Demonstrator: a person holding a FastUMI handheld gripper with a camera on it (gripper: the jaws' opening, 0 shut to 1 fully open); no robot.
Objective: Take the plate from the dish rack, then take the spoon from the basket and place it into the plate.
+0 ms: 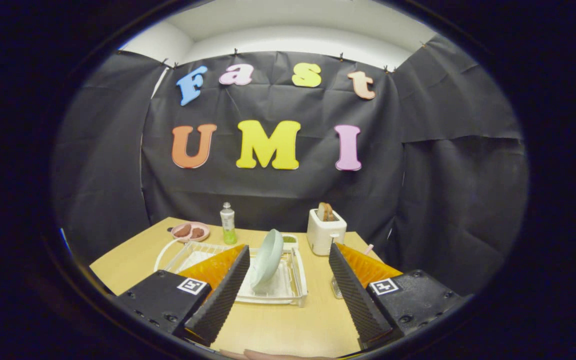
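Gripper view: gripper (288, 280) fingers apart, holding nothing; plate (267, 260) upright in dish rack (298, 287), likely rigid, smooth; grip top rim.

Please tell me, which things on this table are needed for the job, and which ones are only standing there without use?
Needed for the job:
- plate, standing on edge in the dish rack
- hand-held gripper, fingers open, the plate just ahead between them

Only standing there:
- toaster with bread in it
- bottle
- pink dish with food, beyond the rack
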